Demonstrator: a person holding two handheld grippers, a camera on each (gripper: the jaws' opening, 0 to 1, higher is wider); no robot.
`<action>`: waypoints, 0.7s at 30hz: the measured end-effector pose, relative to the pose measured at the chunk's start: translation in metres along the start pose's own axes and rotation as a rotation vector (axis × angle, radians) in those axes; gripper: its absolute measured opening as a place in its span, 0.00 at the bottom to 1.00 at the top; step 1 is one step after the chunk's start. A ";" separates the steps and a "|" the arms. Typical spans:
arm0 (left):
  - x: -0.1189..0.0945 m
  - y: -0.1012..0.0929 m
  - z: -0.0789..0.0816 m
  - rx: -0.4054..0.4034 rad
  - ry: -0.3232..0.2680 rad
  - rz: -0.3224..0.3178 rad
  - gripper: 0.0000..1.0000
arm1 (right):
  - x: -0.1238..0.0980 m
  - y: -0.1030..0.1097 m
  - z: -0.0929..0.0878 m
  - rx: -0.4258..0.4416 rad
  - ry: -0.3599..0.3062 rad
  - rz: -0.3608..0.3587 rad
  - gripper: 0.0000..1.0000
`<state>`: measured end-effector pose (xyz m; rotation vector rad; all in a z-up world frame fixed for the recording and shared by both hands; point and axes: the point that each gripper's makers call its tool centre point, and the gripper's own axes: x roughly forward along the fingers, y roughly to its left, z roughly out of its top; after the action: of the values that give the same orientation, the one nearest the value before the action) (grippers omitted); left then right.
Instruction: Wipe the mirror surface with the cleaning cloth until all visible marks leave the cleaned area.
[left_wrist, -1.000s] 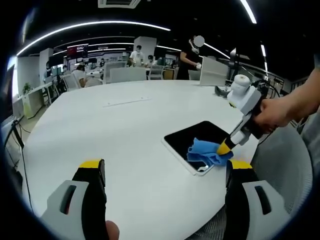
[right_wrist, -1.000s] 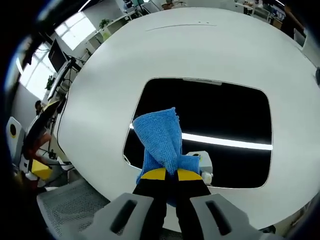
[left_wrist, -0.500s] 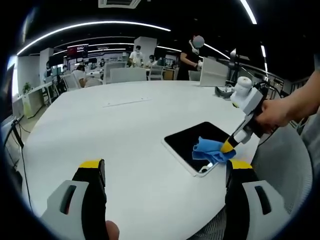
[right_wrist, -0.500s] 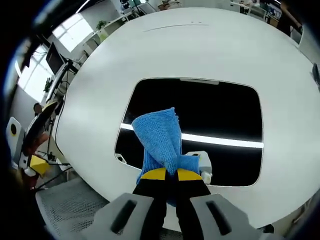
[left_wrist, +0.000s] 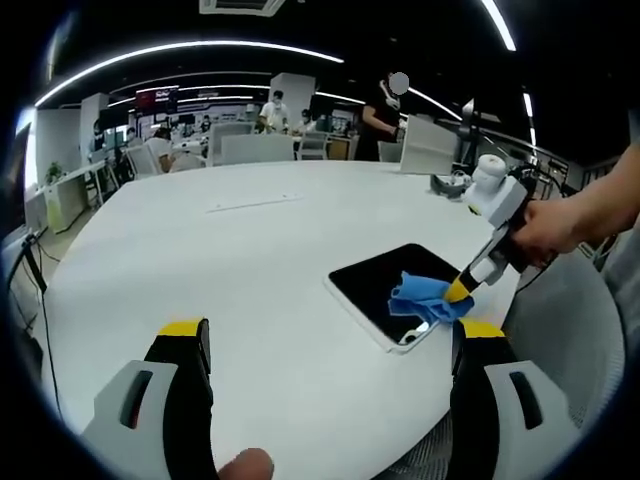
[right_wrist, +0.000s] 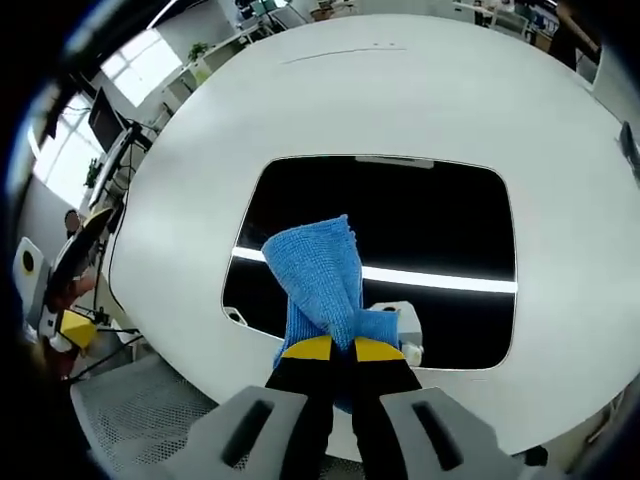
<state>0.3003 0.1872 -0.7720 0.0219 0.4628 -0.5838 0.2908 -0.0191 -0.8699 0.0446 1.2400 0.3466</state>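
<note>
A dark rectangular mirror (left_wrist: 385, 288) (right_wrist: 420, 230) lies flat on the round white table (left_wrist: 230, 260) (right_wrist: 450, 100), near its right edge in the left gripper view. My right gripper (right_wrist: 333, 350) (left_wrist: 458, 293) is shut on a blue cleaning cloth (right_wrist: 320, 275) (left_wrist: 420, 297), which rests on the mirror's near part. A ceiling light strip is reflected across the glass. My left gripper (left_wrist: 325, 345) hangs open over the near table, well left of the mirror, with nothing between its jaws.
A person's hand (left_wrist: 545, 228) holds the right gripper at the table's right side. A grey mesh chair (left_wrist: 565, 330) stands just beyond that edge. Chairs, desks and people fill the room behind the table. A thin pale strip (left_wrist: 255, 204) lies on the far tabletop.
The right gripper has drawn the cloth slightly across the mirror; the mirror sits a little further left in the right gripper view. The left gripper has stayed still.
</note>
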 end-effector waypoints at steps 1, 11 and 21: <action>0.000 0.000 0.000 -0.001 0.000 -0.001 0.99 | 0.000 0.000 0.000 -0.001 0.000 -0.001 0.00; 0.000 -0.006 0.001 -0.033 -0.006 -0.014 0.99 | 0.003 -0.006 0.009 0.032 -0.005 0.007 0.00; -0.006 0.006 0.008 -0.048 -0.037 0.016 0.99 | 0.006 -0.009 0.023 -0.005 -0.006 -0.017 0.00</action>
<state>0.3022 0.1949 -0.7631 -0.0305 0.4405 -0.5561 0.3159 -0.0224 -0.8700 0.0306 1.2333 0.3342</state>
